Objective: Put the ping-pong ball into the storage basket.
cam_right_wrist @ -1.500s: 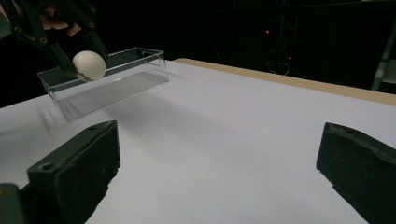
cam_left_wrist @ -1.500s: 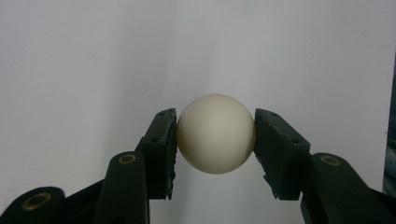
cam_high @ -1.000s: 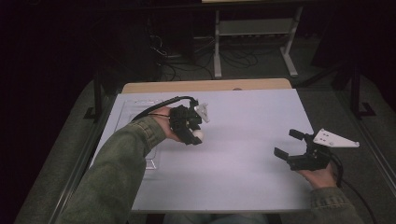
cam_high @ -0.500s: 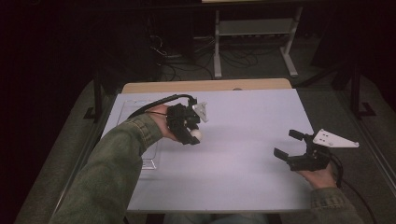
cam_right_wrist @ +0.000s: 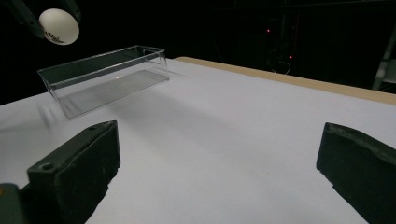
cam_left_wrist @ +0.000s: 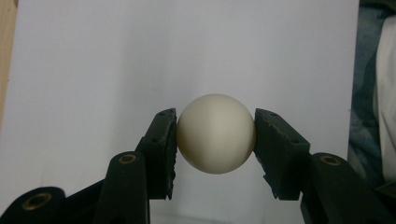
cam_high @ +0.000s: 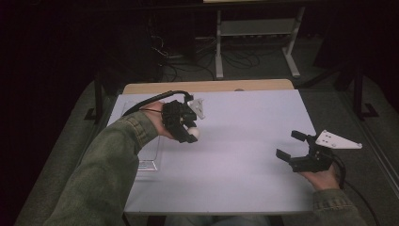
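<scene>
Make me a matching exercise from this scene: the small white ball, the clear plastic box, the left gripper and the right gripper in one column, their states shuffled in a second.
Things:
1. small white ball
2. clear rectangular plastic box
3. left gripper
4. right gripper

States:
A. jaws wide open, nothing between them
B. standing empty on the white table sheet
C. shut on something
D. pinched between two black jaws, above the table

Pairs: 1-D, 2-B, 3-C, 4-A

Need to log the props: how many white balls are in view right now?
1. The white ball is clamped in the left claw, held above the table beside the clear plastic box. None seen elsewhere.
</scene>
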Demonstrator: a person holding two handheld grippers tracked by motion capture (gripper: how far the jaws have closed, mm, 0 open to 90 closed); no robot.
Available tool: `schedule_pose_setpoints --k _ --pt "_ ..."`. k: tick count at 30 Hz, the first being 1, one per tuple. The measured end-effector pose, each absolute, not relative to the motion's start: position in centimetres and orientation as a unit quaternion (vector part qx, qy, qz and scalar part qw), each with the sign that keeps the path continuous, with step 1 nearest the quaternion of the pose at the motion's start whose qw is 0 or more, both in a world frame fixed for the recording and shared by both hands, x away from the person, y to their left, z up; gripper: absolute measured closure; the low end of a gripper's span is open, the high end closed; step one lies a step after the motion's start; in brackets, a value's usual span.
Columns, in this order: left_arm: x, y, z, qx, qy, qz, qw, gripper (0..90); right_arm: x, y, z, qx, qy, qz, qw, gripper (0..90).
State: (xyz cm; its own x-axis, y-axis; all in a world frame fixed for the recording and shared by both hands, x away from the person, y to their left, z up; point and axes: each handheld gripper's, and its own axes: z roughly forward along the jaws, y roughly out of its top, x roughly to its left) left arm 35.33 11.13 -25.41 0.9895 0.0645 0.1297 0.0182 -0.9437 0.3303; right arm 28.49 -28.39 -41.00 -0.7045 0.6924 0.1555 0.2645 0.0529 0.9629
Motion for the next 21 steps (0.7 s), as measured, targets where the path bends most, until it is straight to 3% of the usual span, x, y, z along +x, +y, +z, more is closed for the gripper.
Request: schedule_pose_setpoints --k 21 --pt "35.1 12.6 -22.0 0.98 0.026 0.091 0.174 50.5 28.4 -28.4 -41.0 0.342 0.701 0.599 0.18 0.0"
